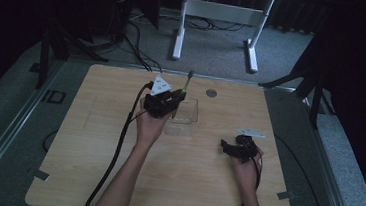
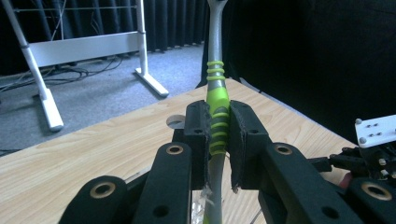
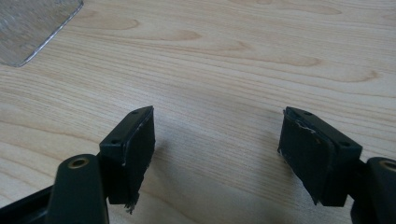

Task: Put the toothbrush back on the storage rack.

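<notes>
Toothbrush (image 2: 217,116) is pinched upright in the left tongs (image 2: 218,135) above the clear box (image 1: 184,114), not yet lowered in. Right tongs (image 3: 224,154) rest spread and empty on the tabletop (image 3: 224,60).

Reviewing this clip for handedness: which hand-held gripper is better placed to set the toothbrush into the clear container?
Left. The left hand-held gripper already clamps the toothbrush above the clear container; the right hand-held gripper rests open, apart, on the table.

Both tongs are matte black, with flat rectangular pads frayed at the edges and brass-ringed pivot holes in the arms. The left tongs (image 1: 163,103) carry a grey three-cornered plate and a black trailing cable. The right tongs (image 1: 238,147) carry a pale screwed plate. Forearms are bare, unsleeved.
</notes>
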Tool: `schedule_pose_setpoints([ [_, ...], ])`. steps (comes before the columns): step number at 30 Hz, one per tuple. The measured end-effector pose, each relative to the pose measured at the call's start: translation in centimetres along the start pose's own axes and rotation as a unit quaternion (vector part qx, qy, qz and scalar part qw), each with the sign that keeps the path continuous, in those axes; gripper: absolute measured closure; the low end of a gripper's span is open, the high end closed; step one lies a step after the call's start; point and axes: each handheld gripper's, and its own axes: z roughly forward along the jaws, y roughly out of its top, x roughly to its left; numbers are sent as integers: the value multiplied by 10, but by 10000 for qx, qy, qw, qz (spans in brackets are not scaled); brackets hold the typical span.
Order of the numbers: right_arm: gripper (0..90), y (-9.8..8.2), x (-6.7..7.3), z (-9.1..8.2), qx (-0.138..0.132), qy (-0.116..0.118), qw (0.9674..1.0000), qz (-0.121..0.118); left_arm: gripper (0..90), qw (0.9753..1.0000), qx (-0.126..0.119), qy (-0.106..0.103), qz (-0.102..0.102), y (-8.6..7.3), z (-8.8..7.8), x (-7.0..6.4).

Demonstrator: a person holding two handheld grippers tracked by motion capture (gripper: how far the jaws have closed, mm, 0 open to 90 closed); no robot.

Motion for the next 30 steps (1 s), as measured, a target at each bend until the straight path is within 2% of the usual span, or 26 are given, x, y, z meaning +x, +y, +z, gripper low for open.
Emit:
schedule_pose_setpoints([
  [19,267,0,0,0,1,-3,10000,2,786,9999,-79,36,62,-3,6,5],
  [30,268,0,0,0,3,-7,10000,-3,786,9999,-33,73,78,-5,10,11],
])
